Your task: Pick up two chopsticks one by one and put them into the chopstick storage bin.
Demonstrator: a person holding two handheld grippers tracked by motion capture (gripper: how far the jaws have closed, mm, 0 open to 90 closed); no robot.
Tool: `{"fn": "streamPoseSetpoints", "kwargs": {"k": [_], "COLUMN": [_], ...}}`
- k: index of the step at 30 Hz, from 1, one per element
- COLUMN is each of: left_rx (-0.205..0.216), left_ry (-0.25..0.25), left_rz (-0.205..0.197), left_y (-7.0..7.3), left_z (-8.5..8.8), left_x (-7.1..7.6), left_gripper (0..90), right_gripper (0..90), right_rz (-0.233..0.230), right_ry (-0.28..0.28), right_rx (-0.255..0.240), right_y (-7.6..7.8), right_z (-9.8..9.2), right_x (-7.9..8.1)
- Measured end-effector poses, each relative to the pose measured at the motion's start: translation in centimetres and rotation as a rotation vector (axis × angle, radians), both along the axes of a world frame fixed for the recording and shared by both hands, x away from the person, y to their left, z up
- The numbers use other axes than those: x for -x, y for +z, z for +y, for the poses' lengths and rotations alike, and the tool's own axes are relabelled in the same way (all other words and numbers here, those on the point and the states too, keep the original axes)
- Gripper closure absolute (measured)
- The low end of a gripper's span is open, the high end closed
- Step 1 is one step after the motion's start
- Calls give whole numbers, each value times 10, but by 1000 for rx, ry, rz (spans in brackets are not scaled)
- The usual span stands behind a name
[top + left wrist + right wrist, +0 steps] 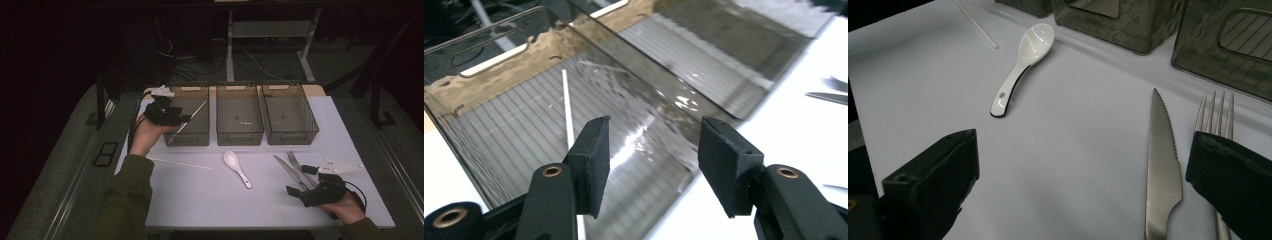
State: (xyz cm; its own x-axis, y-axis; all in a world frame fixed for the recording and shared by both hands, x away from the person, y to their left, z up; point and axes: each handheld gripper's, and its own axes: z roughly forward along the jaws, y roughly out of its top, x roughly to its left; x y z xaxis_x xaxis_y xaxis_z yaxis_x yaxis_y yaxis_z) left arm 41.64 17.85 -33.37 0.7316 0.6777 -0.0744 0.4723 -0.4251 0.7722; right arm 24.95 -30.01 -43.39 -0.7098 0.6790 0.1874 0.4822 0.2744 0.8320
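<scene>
One chopstick (187, 122) lies in the far-left bin (192, 131); another chopstick (180, 163), spoon (236, 168), knife (289, 171) and fork (299, 167) wait on the counter (210, 195). Left hand-held gripper (651, 150) and right hand-held gripper (1083, 165) both gape wide, empty.

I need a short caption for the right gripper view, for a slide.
Open right gripper above a table knife and fork, a white soup spoon farther off.

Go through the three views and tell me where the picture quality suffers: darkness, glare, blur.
High view: dim, with the room beyond the table almost black. Left gripper view: bright glare streaks on the clear bin, whose walls look wavy; the far right edge is blurred. Right gripper view: evenly lit, spoon and knife sharp, with the near black pads soft.
</scene>
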Motion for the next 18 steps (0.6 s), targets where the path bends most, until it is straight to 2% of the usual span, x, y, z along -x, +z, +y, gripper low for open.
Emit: {"fn": "streamPoseSetpoints", "kwargs": {"k": [1, 6, 11, 14, 18], "left_rx": [-11, -9, -49, -61, -77], "left_ry": [-16, -46, -62, -47, -11], "left_rz": [-4, -19, -35, -48, -37], "left_y": [0, -9, -21, -30, -48], "left_z": [3, 18, 31, 40, 57], "left_x": [6, 36, 56, 64, 69], "left_gripper": [452, 455, 475, 528, 669], "right_gripper": [8, 8, 8, 8, 8], "right_rz": [-1, -2, 1, 1, 2], "right_ry": [0, -1, -6, -9, -11], "right_rx": [0, 1, 1, 1, 2], "right_y": [0, 0, 0, 0, 0], "right_z": [0, 0, 0, 0, 0], "right_x": [0, 0, 0, 0, 0]}}
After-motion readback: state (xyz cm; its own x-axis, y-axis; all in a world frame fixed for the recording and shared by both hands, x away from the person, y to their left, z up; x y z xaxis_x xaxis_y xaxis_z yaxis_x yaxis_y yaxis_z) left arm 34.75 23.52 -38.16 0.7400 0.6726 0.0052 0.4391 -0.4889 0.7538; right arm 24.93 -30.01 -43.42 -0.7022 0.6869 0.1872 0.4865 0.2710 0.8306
